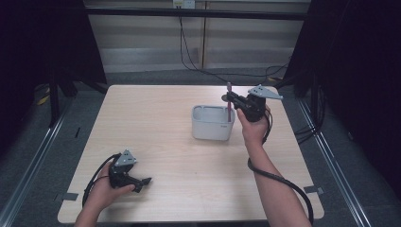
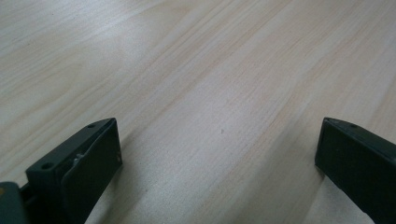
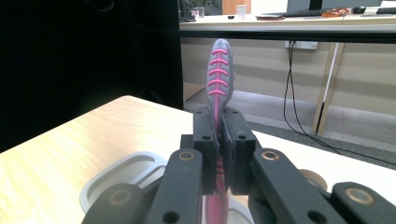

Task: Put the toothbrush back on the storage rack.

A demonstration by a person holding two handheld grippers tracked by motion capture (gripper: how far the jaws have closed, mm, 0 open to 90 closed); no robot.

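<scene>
The right gripper [image 1: 231, 98] has its two black jaws pressed tight on the handle of a grey and pink utensil [image 3: 218, 74], gripping it partway along. In the right gripper view the handle rises straight up between the jaws, its rounded grey tip ribbed with pink bars, while the rest runs down below the jaws and out of sight. In the high view the utensil [image 1: 229, 101] stands upright, long axis vertical, handle tip uppermost and lower end reaching down into the white container [image 1: 213, 123] near its right wall. What sort of head it has cannot be told. The right hand [image 1: 254, 124] holds the gripper above the container's right edge, the cable looping down along the forearm.

The container is a rectangular tub with inner dividers, set on the light wood table [image 1: 179, 156] right of centre. A small dark mark on its front wall is too small to read.

The left gripper [image 1: 141, 182] lies low at the near left corner of the table in the left hand [image 1: 106, 191], well apart from the container. Its jaws stand wide apart over bare wood [image 2: 210, 93], holding nothing
</scene>
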